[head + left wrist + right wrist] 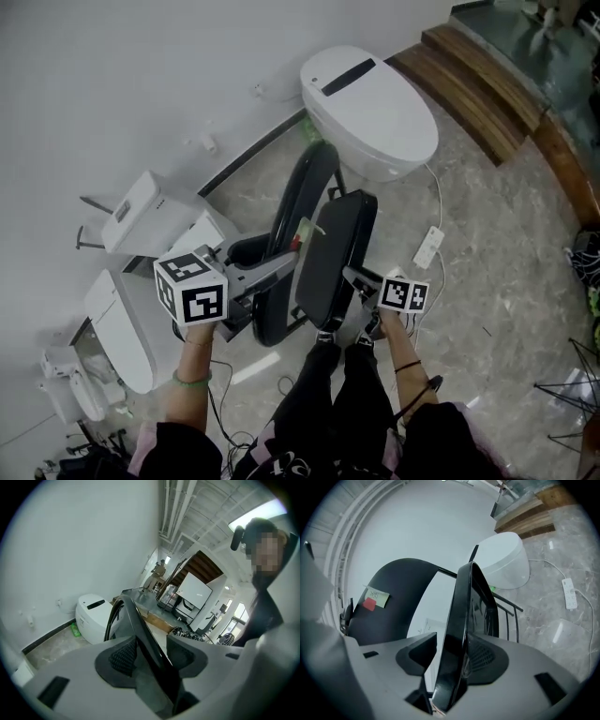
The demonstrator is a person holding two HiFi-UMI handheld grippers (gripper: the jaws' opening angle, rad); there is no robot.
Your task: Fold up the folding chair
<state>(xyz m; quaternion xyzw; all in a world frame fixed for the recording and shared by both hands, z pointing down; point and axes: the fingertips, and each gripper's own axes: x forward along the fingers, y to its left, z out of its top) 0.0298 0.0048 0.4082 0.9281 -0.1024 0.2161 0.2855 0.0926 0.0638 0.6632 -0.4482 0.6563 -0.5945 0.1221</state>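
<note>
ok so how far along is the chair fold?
Mostly there. Done: the seat stands almost upright beside the backrest. In hand: the left gripper clamps the backrest edge; the seat edge sits between the jaws of the right gripper, grip unclear. To do: a gap shows between seat and backrest, so they likely need pressing flat together.

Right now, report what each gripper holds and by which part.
Left gripper: folding chair, clamped by its backrest rim. Right gripper: fingers straddle the seat edge, one touching; a clamp cannot be told.
</note>
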